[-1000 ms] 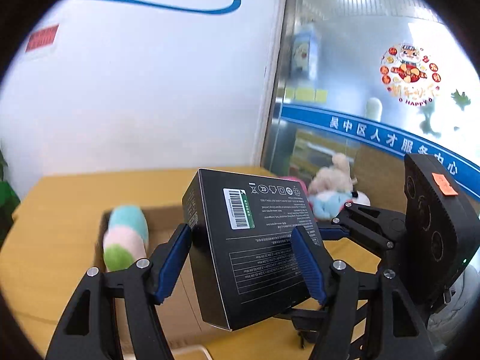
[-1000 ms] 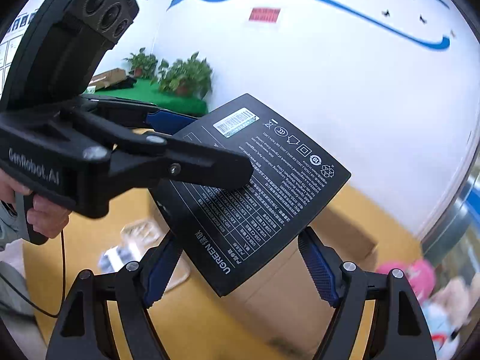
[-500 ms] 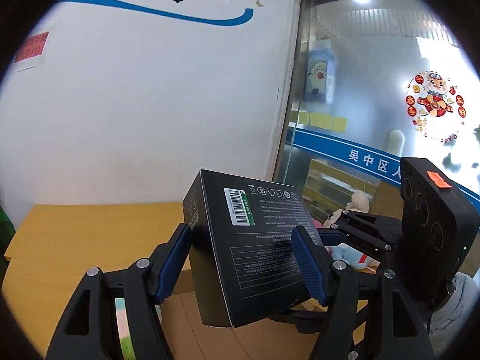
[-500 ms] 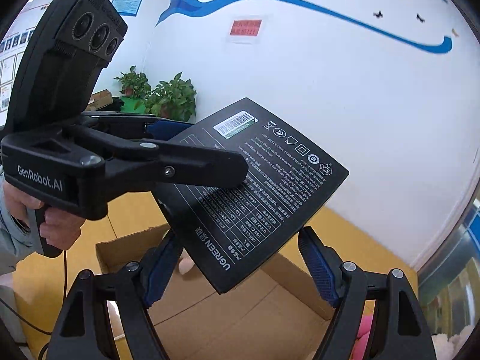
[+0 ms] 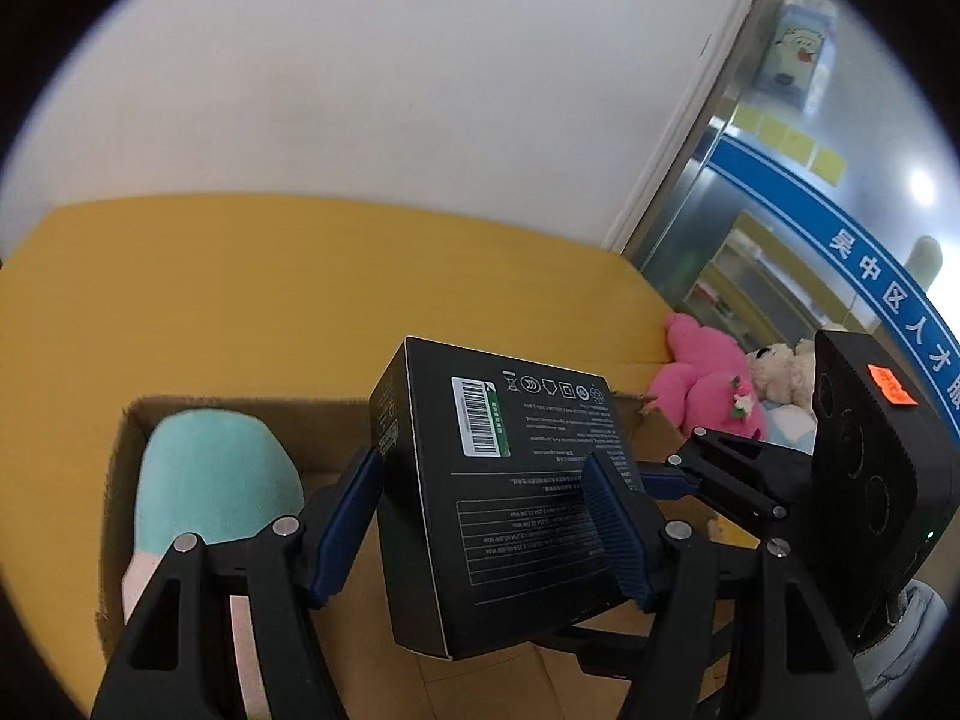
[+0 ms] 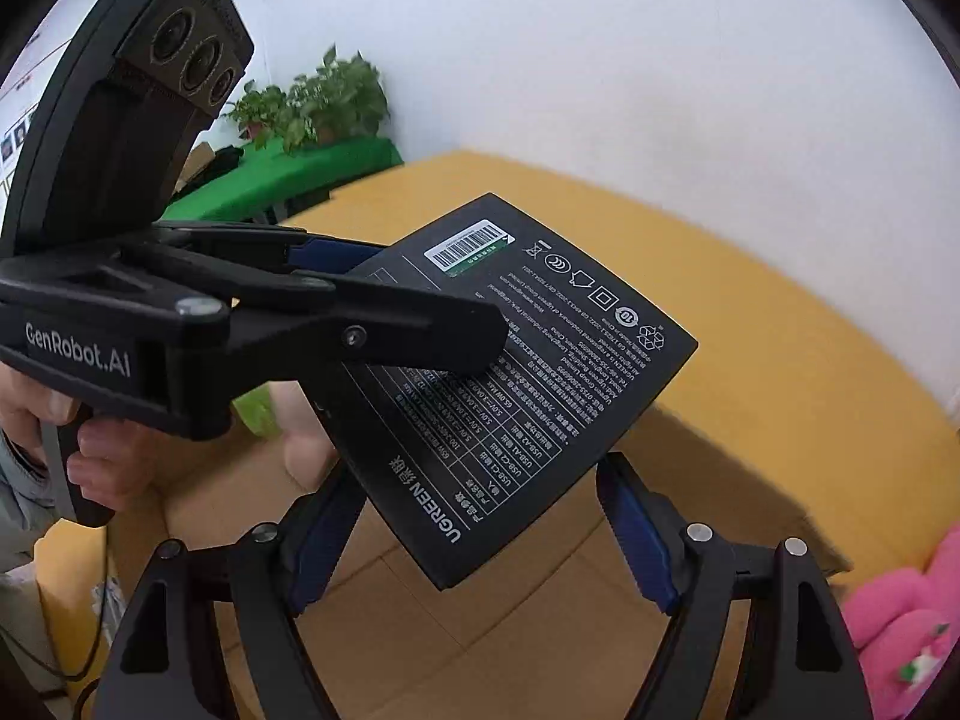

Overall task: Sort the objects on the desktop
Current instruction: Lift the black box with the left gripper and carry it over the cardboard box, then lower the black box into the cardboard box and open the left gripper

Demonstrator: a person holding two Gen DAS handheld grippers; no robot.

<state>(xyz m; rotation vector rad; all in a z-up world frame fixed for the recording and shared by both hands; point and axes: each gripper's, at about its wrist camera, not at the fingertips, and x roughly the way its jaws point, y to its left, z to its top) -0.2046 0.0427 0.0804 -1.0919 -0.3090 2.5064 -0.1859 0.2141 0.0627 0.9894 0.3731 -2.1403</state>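
Observation:
A black product box (image 5: pixel 510 498) with a barcode label hangs tilted above an open cardboard carton (image 5: pixel 120 450). My left gripper (image 5: pixel 480 468) is shut on it, one blue pad on each narrow side. In the right wrist view the same black box (image 6: pixel 540 360) sits cornerwise in my right gripper (image 6: pixel 480 474), whose pads press its two lower edges. The left gripper's fingers (image 6: pixel 420 330) clamp it from the left there. The right gripper's fingers (image 5: pixel 732 468) reach in behind the box from the right.
A pastel teal and pink plush (image 5: pixel 210 480) lies in the carton's left end. A pink plush (image 5: pixel 702 384) and a white bear (image 5: pixel 780 366) lie on the yellow table (image 5: pixel 300 288) by the glass wall. A hand (image 6: pixel 102 468) holds the left gripper. Potted plants (image 6: pixel 312 102) stand far left.
Both grippers have carried the black box sideways and down, tilting downward. The carton now lies directly beneath it, and the pink plush has come into view. Both grips are unchanged.

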